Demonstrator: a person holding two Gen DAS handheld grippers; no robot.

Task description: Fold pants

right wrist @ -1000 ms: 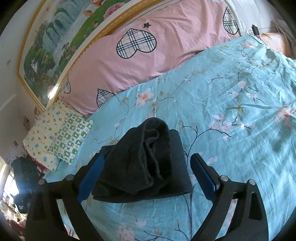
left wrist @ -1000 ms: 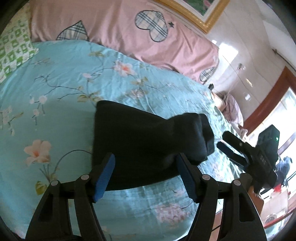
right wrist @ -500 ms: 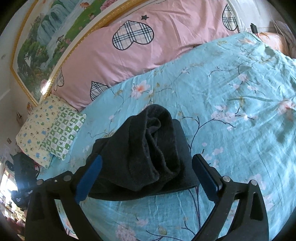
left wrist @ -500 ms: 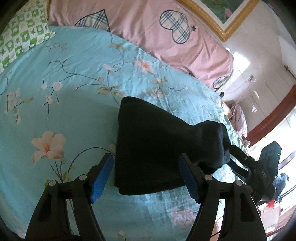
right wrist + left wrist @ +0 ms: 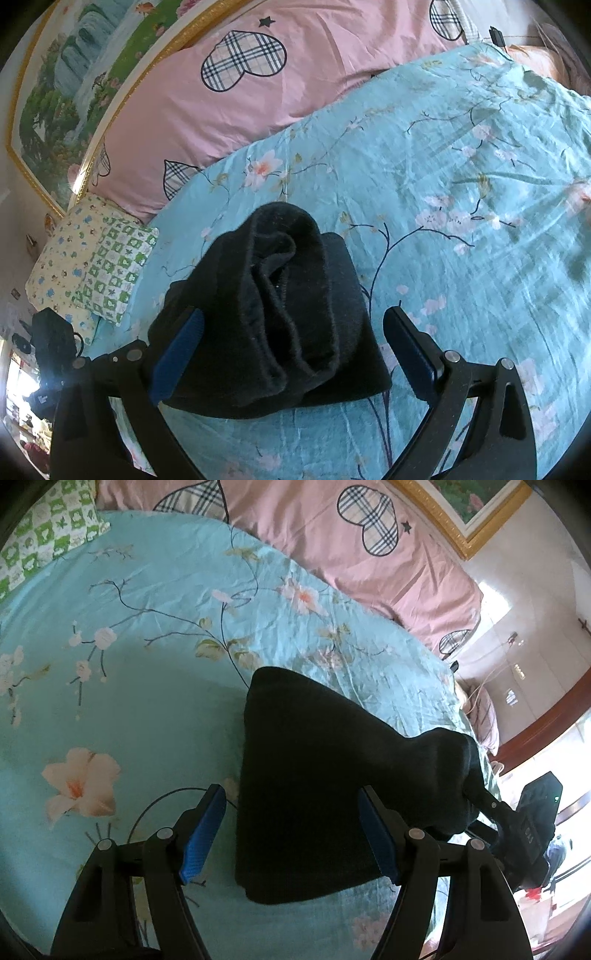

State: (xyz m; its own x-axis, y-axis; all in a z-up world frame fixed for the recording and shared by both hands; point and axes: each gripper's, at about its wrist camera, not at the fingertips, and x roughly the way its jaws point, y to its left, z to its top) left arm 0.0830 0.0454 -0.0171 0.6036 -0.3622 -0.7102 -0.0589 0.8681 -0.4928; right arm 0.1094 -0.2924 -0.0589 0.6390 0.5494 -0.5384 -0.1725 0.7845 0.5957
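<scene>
The black pants point(image 5: 314, 782) lie folded into a compact bundle on the teal floral bedsheet point(image 5: 147, 686). In the right wrist view the pants point(image 5: 273, 310) show several stacked folds, the top one bulging. My left gripper point(image 5: 291, 834) is open, its blue pads on either side of the bundle's near edge, holding nothing. My right gripper point(image 5: 295, 350) is open too, straddling the bundle's other end. The right gripper's body point(image 5: 532, 834) shows at the right in the left wrist view, beyond the bulging fold.
A long pink pillow with plaid hearts point(image 5: 280, 85) lies along the headboard. A green-and-white patterned pillow point(image 5: 110, 273) sits at the bed's corner. A framed landscape painting point(image 5: 66, 81) hangs above. The bed's edge and a doorway point(image 5: 546, 738) are at right.
Both grippers stayed open. The left gripper shifted so the bundle sits further right between its fingers. The right gripper moved closer over the bundle.
</scene>
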